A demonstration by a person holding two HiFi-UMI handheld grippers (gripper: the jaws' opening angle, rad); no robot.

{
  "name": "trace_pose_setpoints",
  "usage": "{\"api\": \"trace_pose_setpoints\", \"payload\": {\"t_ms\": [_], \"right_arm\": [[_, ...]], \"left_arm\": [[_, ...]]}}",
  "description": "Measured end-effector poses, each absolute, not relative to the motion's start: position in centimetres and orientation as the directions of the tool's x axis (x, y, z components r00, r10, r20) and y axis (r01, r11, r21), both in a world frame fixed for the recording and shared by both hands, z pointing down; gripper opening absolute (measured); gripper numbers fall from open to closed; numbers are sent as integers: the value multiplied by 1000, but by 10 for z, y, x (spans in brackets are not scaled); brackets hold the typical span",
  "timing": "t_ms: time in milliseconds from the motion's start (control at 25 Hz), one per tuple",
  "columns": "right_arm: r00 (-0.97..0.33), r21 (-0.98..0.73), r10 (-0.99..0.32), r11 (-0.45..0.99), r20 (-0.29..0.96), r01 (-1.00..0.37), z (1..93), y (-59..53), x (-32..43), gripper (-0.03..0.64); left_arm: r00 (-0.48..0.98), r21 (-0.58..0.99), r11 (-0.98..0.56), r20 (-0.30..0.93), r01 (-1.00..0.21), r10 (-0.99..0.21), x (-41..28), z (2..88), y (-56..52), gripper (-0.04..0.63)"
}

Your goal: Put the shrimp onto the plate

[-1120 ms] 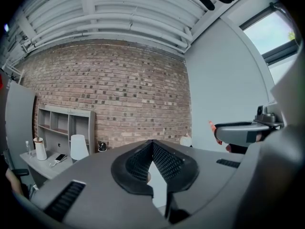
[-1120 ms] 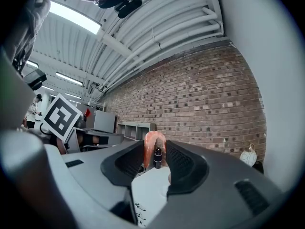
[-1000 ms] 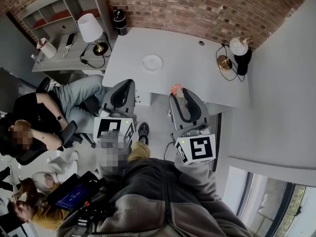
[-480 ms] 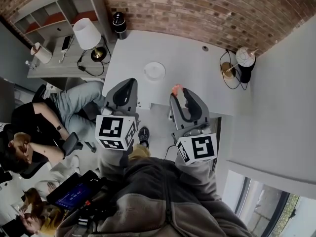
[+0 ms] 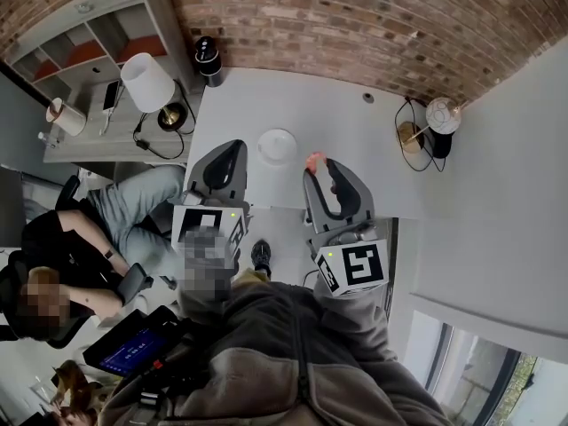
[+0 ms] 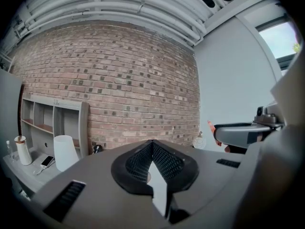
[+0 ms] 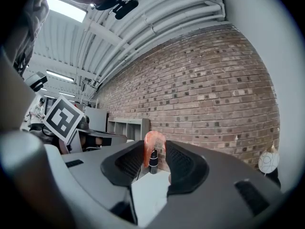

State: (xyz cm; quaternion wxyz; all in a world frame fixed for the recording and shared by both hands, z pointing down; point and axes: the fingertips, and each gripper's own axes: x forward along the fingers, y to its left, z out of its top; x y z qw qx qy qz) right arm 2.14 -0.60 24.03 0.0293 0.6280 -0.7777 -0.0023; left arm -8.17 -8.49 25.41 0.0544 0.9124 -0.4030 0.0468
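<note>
A small white plate (image 5: pixel 277 146) lies on the white table (image 5: pixel 355 149) near its front edge. My right gripper (image 5: pixel 317 169) is shut on the orange-pink shrimp (image 5: pixel 315 160), which sticks up from its tips just right of the plate and above the table's front edge. In the right gripper view the shrimp (image 7: pixel 153 146) stands pinched between the black pads of the right gripper (image 7: pixel 155 152). My left gripper (image 5: pixel 232 145) hovers at the plate's left with its jaws closed on nothing; the left gripper (image 6: pixel 152 144) shows its pads meeting at the tip.
A black cylinder (image 5: pixel 207 59) stands at the table's far left corner. A globe lamp (image 5: pixel 439 116) with cable sits at the far right. A white-shade lamp (image 5: pixel 147 82) stands on a side desk by a shelf. A seated person (image 5: pixel 89 238) is at the left.
Both grippers have moved forward toward the table. The shrimp, still held, is now close beside the plate rather than well short of it.
</note>
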Motion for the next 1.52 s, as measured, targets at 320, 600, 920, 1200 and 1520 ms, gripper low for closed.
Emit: {"api": "trace_pose_setpoints", "payload": {"t_ms": [320, 600, 920, 1200, 1520], "right_arm": [[-161, 26, -983, 163, 83, -986, 255, -32, 35, 141], [-123, 11, -986, 126, 116, -992, 264, -38, 54, 141], [-184, -20, -974, 182, 135, -983, 283, -53, 75, 141], [-249, -30, -955, 248, 162, -968, 297, -76, 83, 141], [-323, -13, -918, 329, 231, -944, 322, -96, 77, 141]], "left_arm": [[711, 81, -710, 173, -699, -681, -58, 269, -118, 5], [744, 96, -743, 200, -662, -637, -32, 280, -124, 5], [701, 71, -710, 250, -701, -667, -16, 291, -136, 5], [638, 66, -652, 302, -756, -709, -19, 308, -151, 5], [607, 93, -621, 365, -779, -706, -20, 338, -158, 5]]}}
